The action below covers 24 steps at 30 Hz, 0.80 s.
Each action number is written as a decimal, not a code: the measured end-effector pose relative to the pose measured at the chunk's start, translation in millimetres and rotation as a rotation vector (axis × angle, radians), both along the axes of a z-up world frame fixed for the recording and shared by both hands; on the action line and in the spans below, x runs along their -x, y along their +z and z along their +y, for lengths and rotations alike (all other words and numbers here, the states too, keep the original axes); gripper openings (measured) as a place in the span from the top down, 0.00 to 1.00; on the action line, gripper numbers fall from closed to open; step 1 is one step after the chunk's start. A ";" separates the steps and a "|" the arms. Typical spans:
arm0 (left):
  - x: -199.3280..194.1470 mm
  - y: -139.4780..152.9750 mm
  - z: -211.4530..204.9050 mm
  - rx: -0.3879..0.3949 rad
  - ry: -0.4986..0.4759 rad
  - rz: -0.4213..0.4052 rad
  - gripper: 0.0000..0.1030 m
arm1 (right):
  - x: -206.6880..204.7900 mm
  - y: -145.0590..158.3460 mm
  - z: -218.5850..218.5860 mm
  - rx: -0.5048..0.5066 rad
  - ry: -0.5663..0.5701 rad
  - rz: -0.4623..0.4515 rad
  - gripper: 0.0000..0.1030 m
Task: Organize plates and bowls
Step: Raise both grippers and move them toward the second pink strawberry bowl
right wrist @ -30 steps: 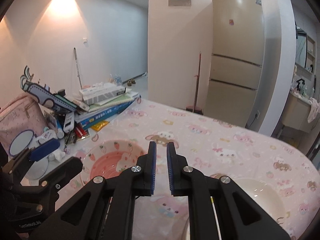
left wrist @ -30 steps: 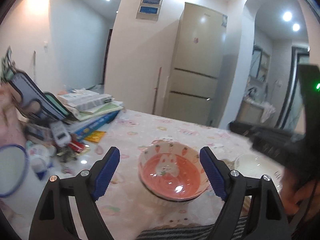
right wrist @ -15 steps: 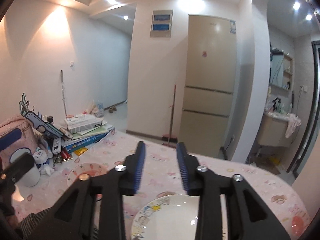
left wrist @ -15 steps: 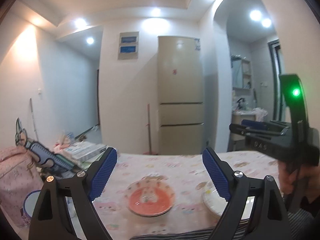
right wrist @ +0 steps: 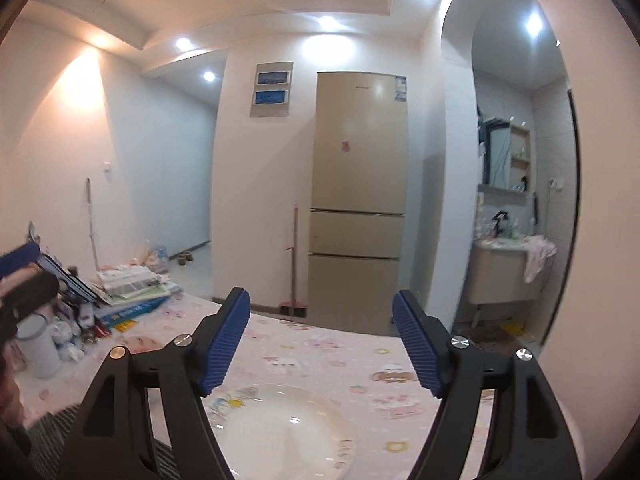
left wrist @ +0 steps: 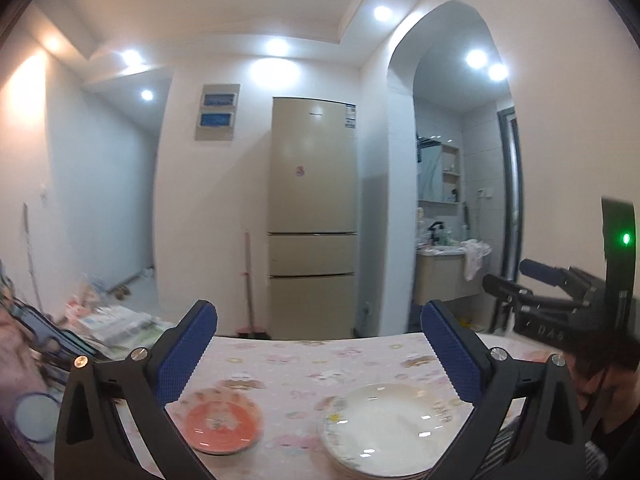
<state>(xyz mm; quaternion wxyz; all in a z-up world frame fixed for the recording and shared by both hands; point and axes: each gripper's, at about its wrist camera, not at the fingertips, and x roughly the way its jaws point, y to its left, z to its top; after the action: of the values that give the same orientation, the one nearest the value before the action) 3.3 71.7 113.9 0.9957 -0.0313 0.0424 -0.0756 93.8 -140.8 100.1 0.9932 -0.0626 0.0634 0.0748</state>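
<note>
Both tongs have just been opening and hold nothing: the plates (right wrist: pixel 280 428) lie directly below the right gripper (right wrist: pixel 320 344), the pink bowl (left wrist: pixel 224 420) below-left of the left gripper (left wrist: pixel 318 352).

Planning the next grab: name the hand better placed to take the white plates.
Right. The open right tool is directly above the stacked white ceramic plates; the left tool is off-centre from them.

Left gripper (left wrist: pixel 320 344), jaws wide and empty, above pink tablecloth (left wrist: pixel 300 364); pink bowl (left wrist: pixel 222 420) left, stacked white plates (left wrist: pixel 380 428) right, fridge (left wrist: pixel 312 216) behind.
</note>
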 end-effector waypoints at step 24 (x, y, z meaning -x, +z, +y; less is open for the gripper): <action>-60.6 67.6 -168.0 0.067 -0.288 0.008 0.00 | 45.2 6.7 -166.7 -0.112 -0.367 -0.018 0.29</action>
<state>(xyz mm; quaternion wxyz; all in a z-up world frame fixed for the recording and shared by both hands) 63.8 -96.3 181.4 0.9728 -0.0586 0.0477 -0.2189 48.6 -307.4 106.8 0.9926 0.0048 0.0606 -0.1048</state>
